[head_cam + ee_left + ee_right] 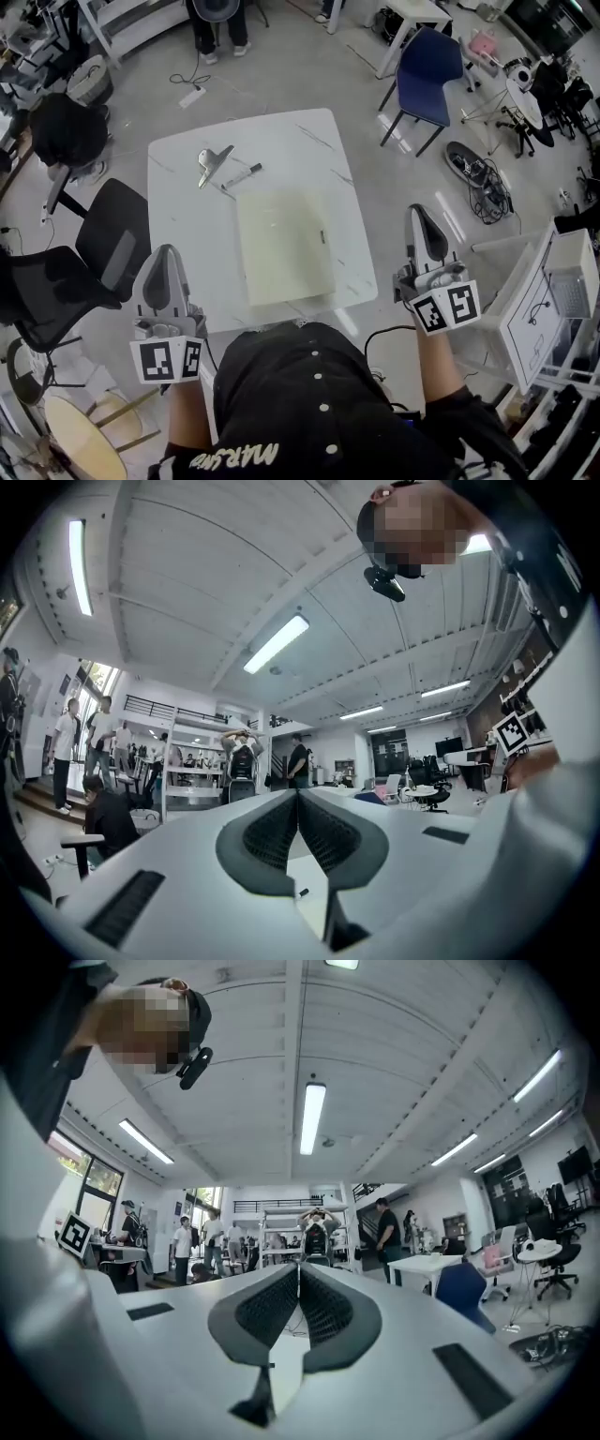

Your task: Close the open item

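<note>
Left gripper point(167, 253), in the left gripper view point(298, 801): jaws closed tip to tip, nothing between the ribbed pads. Held off the near-left corner of the surface point(281, 139), clear of it, marker cube toward the person.

Right gripper point(420, 212), in the right gripper view point(299, 1271): jaws likewise pressed together and empty. Held beyond the near-right edge of the surface, over bare floor, pointing away from the person.

Between the two grippers and slightly ahead, a pale yellow folder point(286, 246) lying flat on the white marbled surface, cover down, touched by neither gripper. Small dark mark at its right edge, too small to identify.

Beyond the folder, toward the far-left part of the surface, a white marker pen point(242, 176) with a dark cap, lying at a slant just off the folder's far-left corner. Just beside the pen, a grey metal tool point(212, 162), exact kind not clear.

Around the surface: black office chair point(112, 246) at the left, blue chair point(427, 70) at the far right, tangle of cables point(481, 178) on the floor nearby.

In both gripper views, cameras tilted upward: ceiling strip lights, white shelving, several people standing well off in the room.
</note>
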`<state>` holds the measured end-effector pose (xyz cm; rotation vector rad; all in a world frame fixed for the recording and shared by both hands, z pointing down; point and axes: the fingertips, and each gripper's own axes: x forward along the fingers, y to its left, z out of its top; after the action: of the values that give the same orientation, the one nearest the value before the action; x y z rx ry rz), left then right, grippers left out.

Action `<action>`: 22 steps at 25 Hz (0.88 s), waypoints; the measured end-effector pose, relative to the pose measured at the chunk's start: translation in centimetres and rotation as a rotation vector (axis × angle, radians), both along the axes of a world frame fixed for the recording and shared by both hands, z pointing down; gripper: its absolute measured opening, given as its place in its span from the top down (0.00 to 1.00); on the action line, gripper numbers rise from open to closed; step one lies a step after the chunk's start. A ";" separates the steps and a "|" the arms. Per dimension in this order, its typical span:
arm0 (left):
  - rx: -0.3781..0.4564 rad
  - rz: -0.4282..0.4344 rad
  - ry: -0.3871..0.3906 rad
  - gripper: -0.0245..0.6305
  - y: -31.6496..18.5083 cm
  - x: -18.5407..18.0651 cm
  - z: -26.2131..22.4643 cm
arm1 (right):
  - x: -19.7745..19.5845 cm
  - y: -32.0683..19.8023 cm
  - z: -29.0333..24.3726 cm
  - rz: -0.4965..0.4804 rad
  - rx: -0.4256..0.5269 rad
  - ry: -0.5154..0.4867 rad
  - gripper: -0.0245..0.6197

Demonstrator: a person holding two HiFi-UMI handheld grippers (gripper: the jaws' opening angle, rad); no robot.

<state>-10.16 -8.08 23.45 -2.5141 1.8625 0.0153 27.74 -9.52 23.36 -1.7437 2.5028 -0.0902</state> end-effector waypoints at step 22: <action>0.059 -0.084 -0.020 0.93 3.3 -4.0 -2.4 | 1.0 2.5 -2.3 0.097 0.083 0.033 0.92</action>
<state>-14.20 -4.81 21.06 -2.3870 1.9292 0.0441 28.79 -6.99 21.07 -1.8433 2.4020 0.0488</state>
